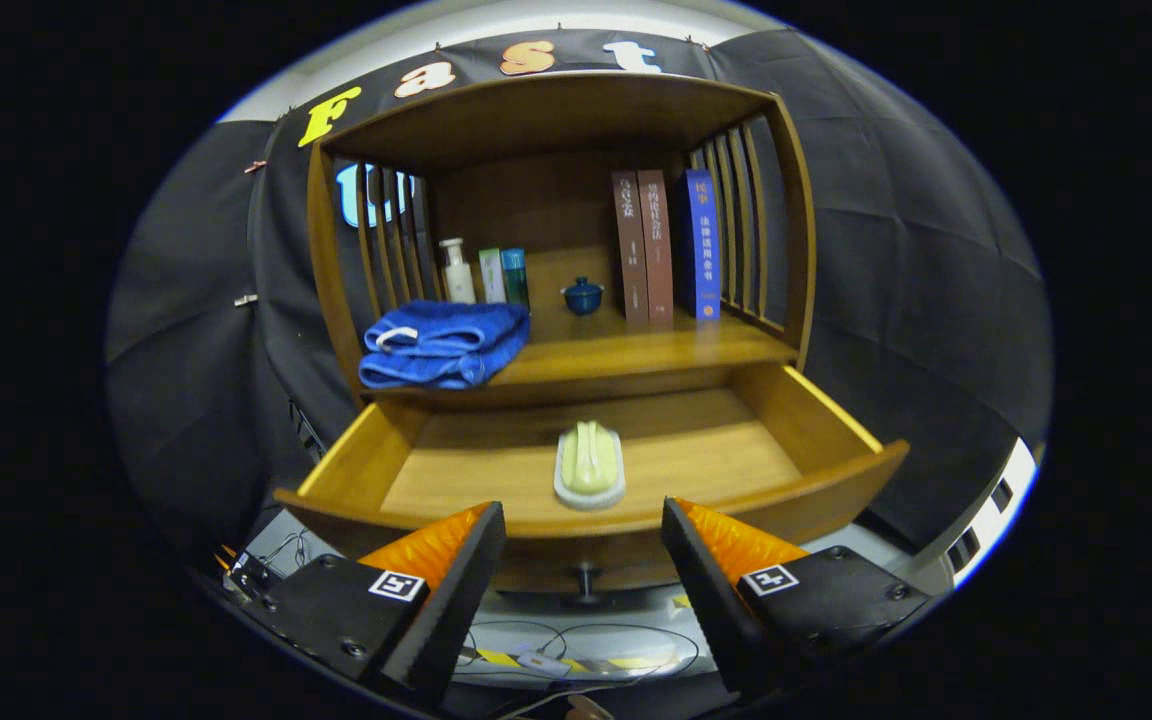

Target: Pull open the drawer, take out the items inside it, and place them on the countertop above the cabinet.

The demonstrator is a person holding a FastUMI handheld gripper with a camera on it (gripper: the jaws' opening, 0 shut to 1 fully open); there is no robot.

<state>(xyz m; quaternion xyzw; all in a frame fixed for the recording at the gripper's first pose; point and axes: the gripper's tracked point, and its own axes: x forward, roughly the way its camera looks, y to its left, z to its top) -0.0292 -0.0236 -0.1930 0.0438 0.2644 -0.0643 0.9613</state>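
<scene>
The wooden drawer [816, 425] stands pulled out below the cabinet's countertop [636, 350]. Inside it, near its front wall, lies a pale green brush on a white base [589, 463]. A folded blue towel [441, 345] rests on the left end of the countertop. My gripper [584, 520] is open, its fingers spread wide in front of the drawer's front wall, with the brush just beyond and between them. Nothing is held. The drawer's small knob [586, 580] hangs below the front wall, between the fingers.
At the back of the countertop stand a white pump bottle [456, 272], two small boxes [503, 276], a little blue lidded pot [582, 296] and three upright books [664, 245]. Slatted wooden sides flank the shelf. Cables and striped tape [556, 660] lie on the floor below.
</scene>
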